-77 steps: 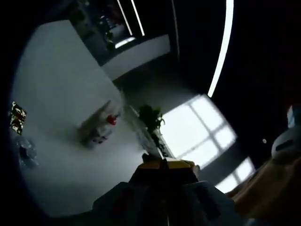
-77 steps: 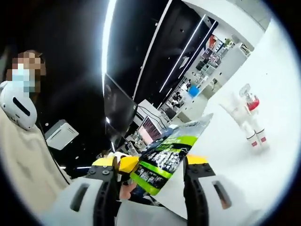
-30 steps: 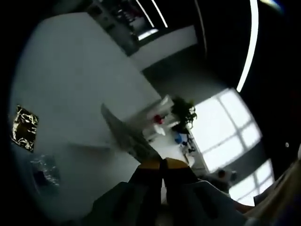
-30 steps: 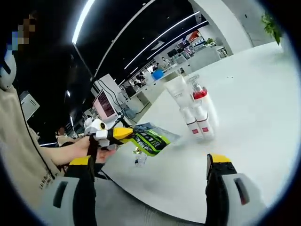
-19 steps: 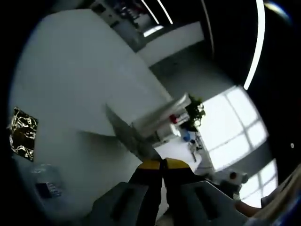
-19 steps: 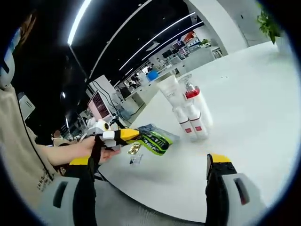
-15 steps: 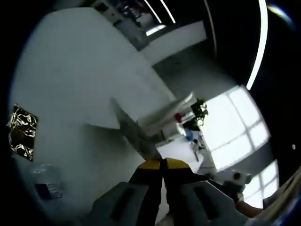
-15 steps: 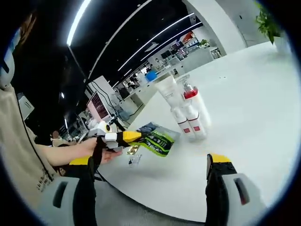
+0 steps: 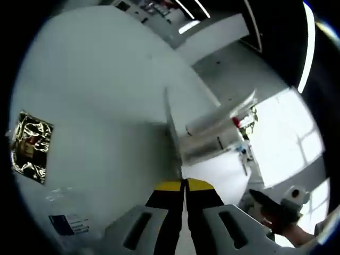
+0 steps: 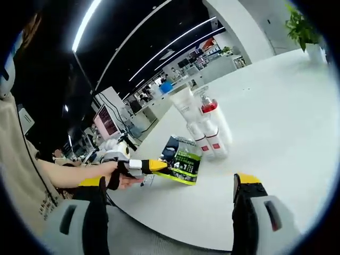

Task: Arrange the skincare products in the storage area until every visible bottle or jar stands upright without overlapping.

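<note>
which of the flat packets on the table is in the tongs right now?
The green-and-black sachet, pinched at its edge by the left tongs. The gold foil packet and blue-label packet lie loose.

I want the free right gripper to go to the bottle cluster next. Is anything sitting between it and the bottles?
Nothing visible blocks it. In the right gripper view, bare white table lies between the open right gripper and the bottles. The green packet, held by the left gripper, sits off to the side.

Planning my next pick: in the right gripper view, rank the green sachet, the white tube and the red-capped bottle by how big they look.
1. White tube and red-capped bottle: they look alike, side by side and overlapping, so I won't rank them.
2. Green sachet: looks somewhat smaller, though it sits nearer the camera, pinched in the left tongs.
</note>
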The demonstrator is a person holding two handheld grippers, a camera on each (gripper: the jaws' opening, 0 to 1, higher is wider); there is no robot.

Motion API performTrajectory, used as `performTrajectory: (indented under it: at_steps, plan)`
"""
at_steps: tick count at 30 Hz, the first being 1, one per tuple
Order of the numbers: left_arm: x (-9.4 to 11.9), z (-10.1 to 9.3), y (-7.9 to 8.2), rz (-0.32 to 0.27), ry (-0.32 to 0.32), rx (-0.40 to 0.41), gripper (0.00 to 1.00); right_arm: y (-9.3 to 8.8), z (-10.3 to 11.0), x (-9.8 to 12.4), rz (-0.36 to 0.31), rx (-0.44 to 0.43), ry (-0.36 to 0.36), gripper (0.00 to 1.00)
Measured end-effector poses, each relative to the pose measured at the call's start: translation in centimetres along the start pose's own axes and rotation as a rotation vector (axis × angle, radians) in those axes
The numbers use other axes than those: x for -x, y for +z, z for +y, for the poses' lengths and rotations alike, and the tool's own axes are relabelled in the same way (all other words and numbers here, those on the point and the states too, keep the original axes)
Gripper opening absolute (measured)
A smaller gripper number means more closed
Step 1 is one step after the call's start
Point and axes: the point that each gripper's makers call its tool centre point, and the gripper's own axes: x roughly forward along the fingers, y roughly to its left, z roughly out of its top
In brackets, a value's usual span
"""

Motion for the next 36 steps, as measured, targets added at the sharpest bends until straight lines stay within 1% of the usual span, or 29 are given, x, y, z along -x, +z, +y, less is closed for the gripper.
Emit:
performTrajectory:
  at_steps: [1,2,8,11,15,20,21,22,23,24,25,27,28,29,32,34,35,36]
  plan:
    - [0.0,0.2,-0.1,0.003,0.011,-0.006,0.00,0.0,0.0,0.0,0.000,0.000,0.000,0.99]
    - [0.0,0.7,-0.4,0.016,0.036,-0.020,0.00,0.0,0.0,0.0,0.001,0.000,-0.002,0.99]
    - [0.0,1.7,-1.0,0.045,0.100,-0.115,0.00,0.0,-0.1,0.0,0.003,-0.001,-0.005,0.99]
    - [0.1,2.4,-0.7,0.050,0.156,-0.212,0.00,0.0,-0.1,0.0,0.003,-0.003,-0.007,0.99]
    - [0.4,3.0,-0.2,0.054,0.225,-0.351,0.05,-0.1,-0.1,0.0,0.005,-0.003,-0.007,0.99]
    - [1.1,3.6,0.1,0.082,0.300,-0.521,0.09,-0.1,-0.2,-0.1,0.008,-0.002,-0.007,1.00]
    - [1.3,3.7,0.2,0.086,0.317,-0.560,0.11,-0.2,-0.2,-0.1,0.009,-0.002,-0.007,0.99]
    - [1.3,3.8,0.3,0.088,0.322,-0.573,0.14,-0.2,-0.2,-0.1,0.009,-0.002,-0.007,0.99]
    - [1.5,3.9,0.5,0.097,0.338,-0.623,0.18,-0.1,-0.2,-0.1,0.009,-0.002,-0.007,1.00]
    - [1.4,3.7,0.7,0.095,0.336,-0.655,0.20,-0.2,-0.2,-0.1,0.009,-0.002,-0.007,0.99]
    - [1.3,3.7,1.0,0.100,0.335,-0.703,0.23,-0.2,-0.2,-0.1,0.010,-0.002,-0.007,0.99]
    - [0.8,3.0,1.6,0.095,0.311,-0.783,0.29,-0.2,-0.1,-0.1,0.011,-0.002,-0.006,0.99]
    - [0.6,2.8,1.7,0.094,0.304,-0.797,0.31,-0.2,-0.1,-0.1,0.011,-0.001,-0.006,0.99]
    - [0.2,2.0,2.0,0.091,0.279,-0.845,0.33,-0.2,-0.1,-0.1,0.011,-0.001,-0.007,0.99]
    - [-1.1,1.2,2.0,0.111,0.234,-0.903,0.39,-0.2,-0.2,0.0,0.011,-0.001,-0.008,0.99]
    - [-1.7,1.1,2.0,0.122,0.223,-0.923,0.42,-0.2,-0.2,0.0,0.010,0.000,-0.008,0.99]
    - [-2.4,1.1,1.7,0.149,0.209,-0.957,0.44,-0.2,-0.2,0.0,0.011,0.000,-0.009,0.99]
    - [-2.6,1.2,1.6,0.158,0.214,-0.971,0.46,-0.2,-0.2,0.0,0.012,0.000,-0.009,1.00]
